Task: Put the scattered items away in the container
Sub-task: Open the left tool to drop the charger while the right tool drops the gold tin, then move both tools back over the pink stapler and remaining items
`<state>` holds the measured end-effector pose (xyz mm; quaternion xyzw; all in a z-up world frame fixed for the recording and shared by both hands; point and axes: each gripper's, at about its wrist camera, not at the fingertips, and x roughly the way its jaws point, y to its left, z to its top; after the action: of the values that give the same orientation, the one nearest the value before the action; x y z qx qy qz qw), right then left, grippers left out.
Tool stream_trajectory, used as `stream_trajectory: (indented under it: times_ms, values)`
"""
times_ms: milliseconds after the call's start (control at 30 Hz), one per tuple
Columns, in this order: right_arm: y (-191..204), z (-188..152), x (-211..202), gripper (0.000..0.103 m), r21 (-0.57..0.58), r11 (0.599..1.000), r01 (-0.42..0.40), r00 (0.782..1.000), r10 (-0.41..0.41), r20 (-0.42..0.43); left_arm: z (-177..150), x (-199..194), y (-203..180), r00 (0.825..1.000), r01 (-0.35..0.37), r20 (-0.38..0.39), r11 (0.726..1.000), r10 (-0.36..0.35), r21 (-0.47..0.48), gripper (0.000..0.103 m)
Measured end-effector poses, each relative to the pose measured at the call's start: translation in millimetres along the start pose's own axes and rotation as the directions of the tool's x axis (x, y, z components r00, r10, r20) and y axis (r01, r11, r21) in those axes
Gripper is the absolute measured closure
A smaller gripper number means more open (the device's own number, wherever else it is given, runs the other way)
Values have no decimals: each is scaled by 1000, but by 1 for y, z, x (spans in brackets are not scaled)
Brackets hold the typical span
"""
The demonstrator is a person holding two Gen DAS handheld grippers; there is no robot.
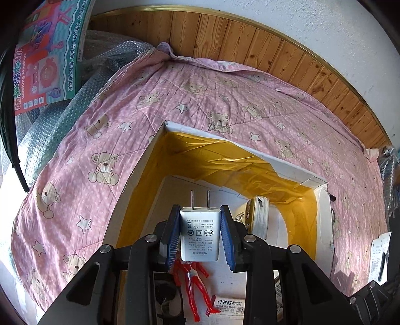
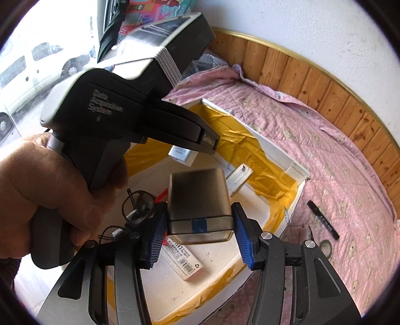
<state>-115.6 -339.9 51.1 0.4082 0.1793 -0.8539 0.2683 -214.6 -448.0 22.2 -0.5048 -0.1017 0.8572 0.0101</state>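
The white box point(image 1: 287, 170), its inner walls lined with yellow tape, sits open on a bed under a pink quilt point(image 1: 200, 100) printed with bears and stars. Above its floor the left gripper point(image 1: 201, 233) holds a white charger plug point(image 1: 200, 235), prongs pointing away, its jaws closed against the plug's two sides. Beneath it in the box lie a red toy figure point(image 1: 197, 287), a staples box point(image 1: 228, 303) and a small carton point(image 1: 257, 217) propped on edge.

The right gripper point(image 2: 198, 233) is over the same box, its jaws pressed to both sides of a dark metal tin point(image 2: 198, 200) with a strip of blue tape. A pair of glasses point(image 2: 136, 205) lies on the box floor to its left. A hand point(image 2: 50, 195) grips the handle of the left device.

Outside the box, a black marker point(image 2: 322, 220) and a tape roll point(image 2: 326, 247) lie on the quilt. Wooden panelling point(image 1: 275, 55) with a gold trim runs behind the bed below a white wall point(image 1: 300, 20). A toy washing-machine carton point(image 1: 47, 55) and bubble wrap point(image 1: 50, 135) are piled at the left. Parked cars point(image 2: 30, 72) show through a window.
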Motion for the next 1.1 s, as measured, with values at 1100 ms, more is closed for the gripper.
stream_trajectory:
  times_ms: [1100]
  values:
    - [-5,-56,-131,49,175,966,-190,968,154,198,-41,-151,-46,969,131,208,991,-131,16,68]
